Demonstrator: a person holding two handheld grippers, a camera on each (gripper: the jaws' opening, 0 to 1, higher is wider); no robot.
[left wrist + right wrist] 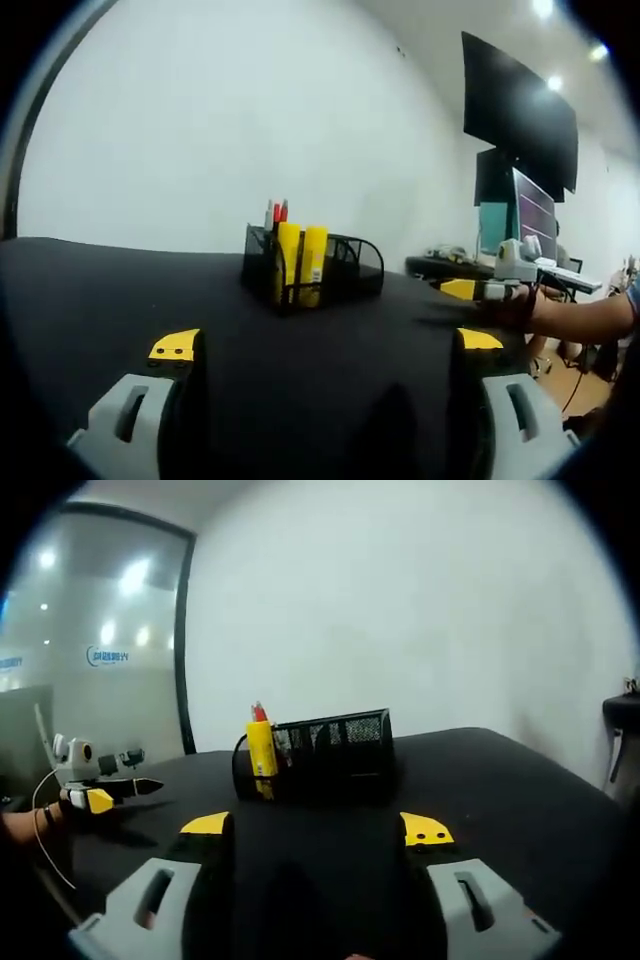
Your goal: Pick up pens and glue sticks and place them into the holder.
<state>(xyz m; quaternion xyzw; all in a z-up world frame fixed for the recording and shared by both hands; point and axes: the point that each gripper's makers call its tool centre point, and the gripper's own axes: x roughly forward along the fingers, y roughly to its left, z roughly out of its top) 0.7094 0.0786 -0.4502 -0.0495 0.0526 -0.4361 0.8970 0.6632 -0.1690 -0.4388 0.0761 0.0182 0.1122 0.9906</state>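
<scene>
Two yellow glue sticks are seen upright in the left gripper view, long axes vertical, inside a black wire-mesh holder near the black tabletop's far edge; red-capped pens point upward behind them. The left gripper is held spread, nothing pinched. In the right gripper view, the holder is seen side-on, one cylindrical glue stick standing at its left end. The right gripper is spread wide, empty.

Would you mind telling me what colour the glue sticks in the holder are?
Yellow. The glue sticks stand in the black mesh holder, best seen in the left gripper view.
</scene>
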